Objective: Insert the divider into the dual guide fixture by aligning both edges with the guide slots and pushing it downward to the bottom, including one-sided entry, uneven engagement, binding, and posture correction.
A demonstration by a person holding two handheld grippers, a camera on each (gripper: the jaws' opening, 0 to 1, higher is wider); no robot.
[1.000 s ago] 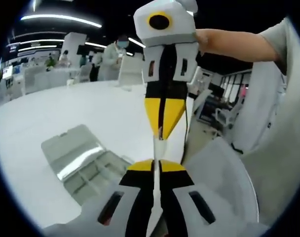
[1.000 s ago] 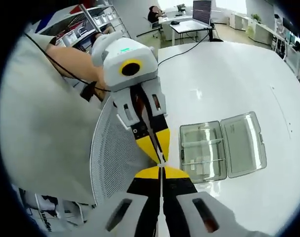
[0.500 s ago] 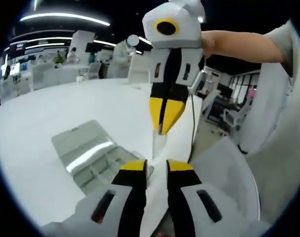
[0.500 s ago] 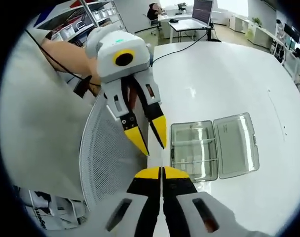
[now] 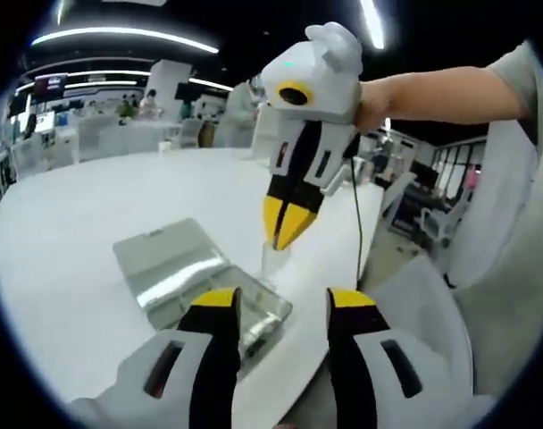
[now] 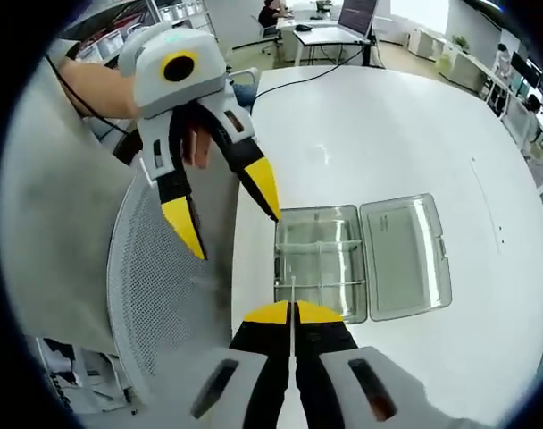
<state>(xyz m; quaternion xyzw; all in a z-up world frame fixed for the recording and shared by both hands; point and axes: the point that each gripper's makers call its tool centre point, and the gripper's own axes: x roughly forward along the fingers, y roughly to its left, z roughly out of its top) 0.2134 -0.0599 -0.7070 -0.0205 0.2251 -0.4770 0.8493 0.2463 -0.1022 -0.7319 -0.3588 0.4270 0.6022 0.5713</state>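
The right gripper (image 6: 292, 307) has its yellow-tipped jaws pinched together on the divider (image 6: 292, 288), a thin pale strip that pokes up out of the tips edge-on. In the left gripper view the same right gripper (image 5: 281, 241) comes in from above, tips pointing down, with the divider (image 5: 273, 262) hanging as a translucent sliver below them, just over the near edge of the fixture.

The left gripper (image 5: 279, 299) has its jaws spread wide with nothing between them; from the right gripper view it (image 6: 229, 212) hangs off to the side, both yellow tips splayed apart, over the gap between the table edge and a grey mesh chair back (image 6: 155, 295).

The dual guide fixture (image 6: 318, 264) is a clear plastic box lying on the white table (image 6: 396, 134), close to its edge, with thin ribs crossing the tray. Its lid (image 6: 404, 255) is folded out flat beside it on the side away from the person. From the left gripper view the fixture (image 5: 254, 315) shows between and beyond the open jaws, with the lid (image 5: 169, 258) further out on the table (image 5: 84, 223).

A person's bare forearm (image 5: 441, 89) and pale sleeve (image 5: 513, 206) reach to the right gripper
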